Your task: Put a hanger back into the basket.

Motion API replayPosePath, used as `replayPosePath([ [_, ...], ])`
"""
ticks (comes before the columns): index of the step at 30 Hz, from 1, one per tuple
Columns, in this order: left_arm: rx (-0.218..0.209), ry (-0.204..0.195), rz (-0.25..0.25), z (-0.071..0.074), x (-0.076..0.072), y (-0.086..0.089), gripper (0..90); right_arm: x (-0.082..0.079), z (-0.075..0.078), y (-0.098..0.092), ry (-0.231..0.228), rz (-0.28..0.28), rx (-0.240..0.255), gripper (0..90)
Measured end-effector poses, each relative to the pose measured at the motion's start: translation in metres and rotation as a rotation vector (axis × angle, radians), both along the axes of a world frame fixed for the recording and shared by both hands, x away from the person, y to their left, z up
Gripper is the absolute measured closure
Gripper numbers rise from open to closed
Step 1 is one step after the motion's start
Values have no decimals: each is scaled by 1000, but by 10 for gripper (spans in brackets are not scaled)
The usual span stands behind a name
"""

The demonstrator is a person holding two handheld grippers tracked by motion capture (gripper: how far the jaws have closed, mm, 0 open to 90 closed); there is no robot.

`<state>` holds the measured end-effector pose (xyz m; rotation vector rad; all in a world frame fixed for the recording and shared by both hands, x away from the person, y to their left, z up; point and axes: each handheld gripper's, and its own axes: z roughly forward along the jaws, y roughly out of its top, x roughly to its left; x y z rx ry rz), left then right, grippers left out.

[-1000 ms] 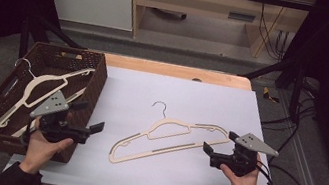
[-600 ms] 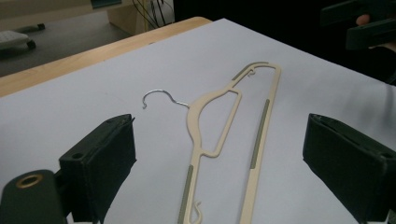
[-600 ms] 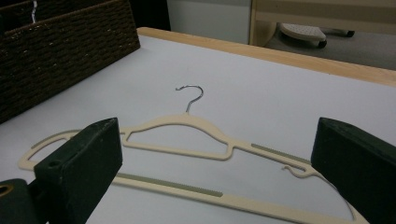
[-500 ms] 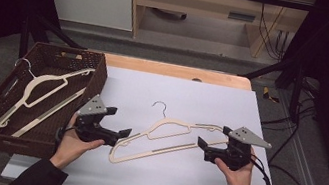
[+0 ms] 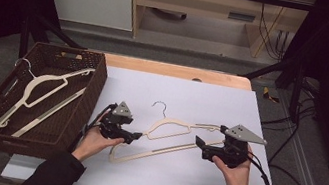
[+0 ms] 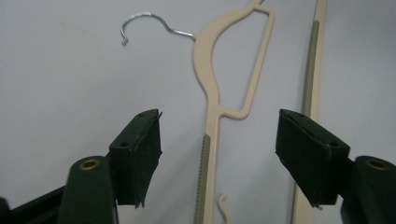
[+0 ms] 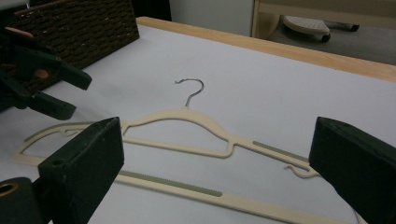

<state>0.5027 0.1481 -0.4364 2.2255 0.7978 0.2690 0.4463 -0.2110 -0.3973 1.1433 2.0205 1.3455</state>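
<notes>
Two grippers flank the cream hanger point(image 5: 173, 134) lying mid-table: your left gripper point(image 6: 217, 154) has just been closing, jaws unclamped astride its shoulder, your right gripper point(image 7: 215, 172) gapes wide—pinch next.

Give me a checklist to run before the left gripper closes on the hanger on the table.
1. Left gripper jaws apart: ok; they have just been closing, pads not yet touching anything.
2. Hanger arm between the left pads: ok in the left gripper view; the arm runs up the gap.
3. Hanger flat on the white table: ok.
4. Right gripper open at the hanger's other end: ok; jaws wide, nothing gripped.
5. Basket has room: ok; one hanger in basket lies there.
6. Grip will hold the thin arm: cannot tell.
</notes>
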Motion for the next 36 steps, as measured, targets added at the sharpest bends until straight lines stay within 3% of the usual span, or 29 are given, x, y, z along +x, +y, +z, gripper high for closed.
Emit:
replayPosePath([
  [3,65,18,-19,-9,5,-3,397,0,-1,1,2,3,-5,37],
  [9,112,64,-28,-21,13,-4,522,1,-3,2,5,12,-19,35],
  [15,132,81,-43,-26,15,-5,626,1,-3,3,7,12,-16,35],
  [19,157,64,-42,-27,14,-6,685,1,-3,3,8,14,-15,35],
  [26,176,74,-27,-26,11,-10,735,2,-4,6,14,21,-20,33],
  [30,167,117,-50,-24,10,-10,767,3,-3,9,13,31,-26,31],
  [36,196,106,-47,-24,6,-14,788,6,-3,14,16,45,-28,31],
])
